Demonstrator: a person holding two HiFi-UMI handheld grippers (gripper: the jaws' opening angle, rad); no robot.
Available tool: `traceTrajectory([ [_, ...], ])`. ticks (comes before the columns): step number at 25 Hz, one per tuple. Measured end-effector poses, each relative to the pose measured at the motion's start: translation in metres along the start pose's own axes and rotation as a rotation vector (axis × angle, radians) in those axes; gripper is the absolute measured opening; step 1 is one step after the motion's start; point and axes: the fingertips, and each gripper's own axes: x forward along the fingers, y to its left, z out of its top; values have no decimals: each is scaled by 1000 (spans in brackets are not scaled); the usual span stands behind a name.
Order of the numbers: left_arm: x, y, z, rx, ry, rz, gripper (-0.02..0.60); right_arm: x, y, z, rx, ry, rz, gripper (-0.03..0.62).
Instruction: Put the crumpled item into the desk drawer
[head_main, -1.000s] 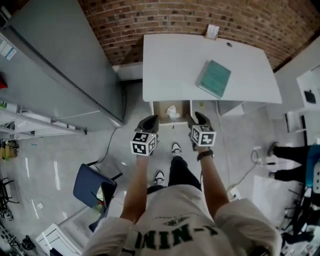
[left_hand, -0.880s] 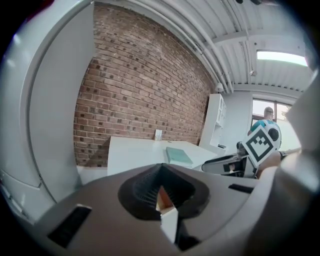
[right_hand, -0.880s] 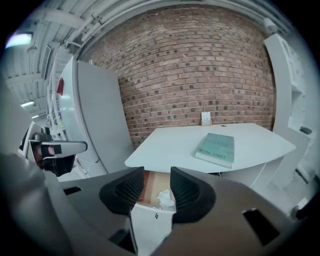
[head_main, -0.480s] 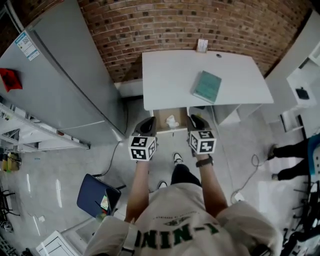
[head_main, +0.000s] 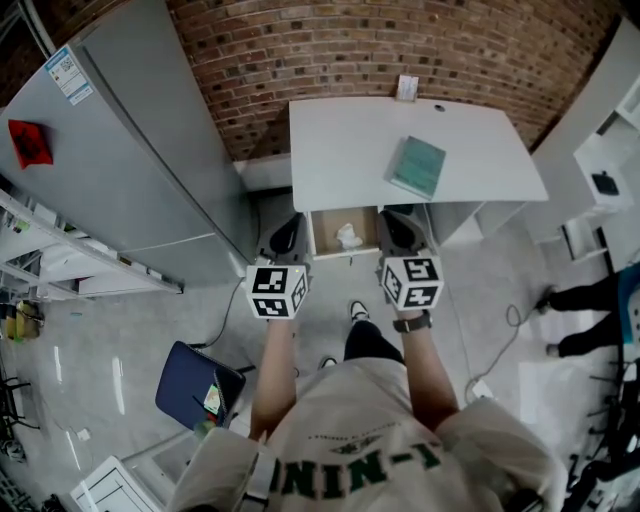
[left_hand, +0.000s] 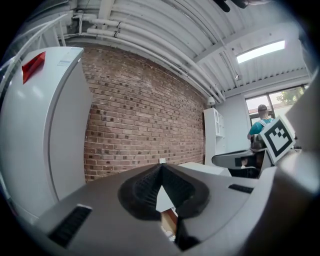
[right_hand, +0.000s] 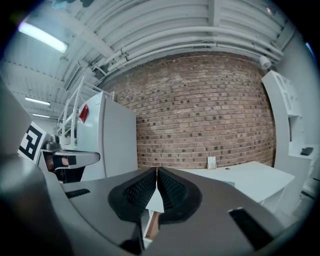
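Note:
The crumpled white item lies inside the open desk drawer, which sticks out from under the white desk. My left gripper is just left of the drawer and my right gripper just right of it, both apart from the item. In the left gripper view the left gripper is shut, its tips meeting with nothing between them. In the right gripper view the right gripper has its jaws closing down to touching tips, and they hold nothing.
A green book lies on the desk and a small white card stands at its back edge by the brick wall. A grey fridge stands left, a blue chair lower left, white shelving and a person's legs right.
Both grippers have drawn slightly apart and now flank the drawer's sides. The crumpled item stays in the open drawer. The head view has shifted a little.

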Motion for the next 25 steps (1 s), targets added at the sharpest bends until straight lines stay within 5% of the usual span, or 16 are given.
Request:
traceTrajectory([
  [25,24,-6,-6,-1,-26,-9,-2,7,-26,0,-9,-23,-41,5],
])
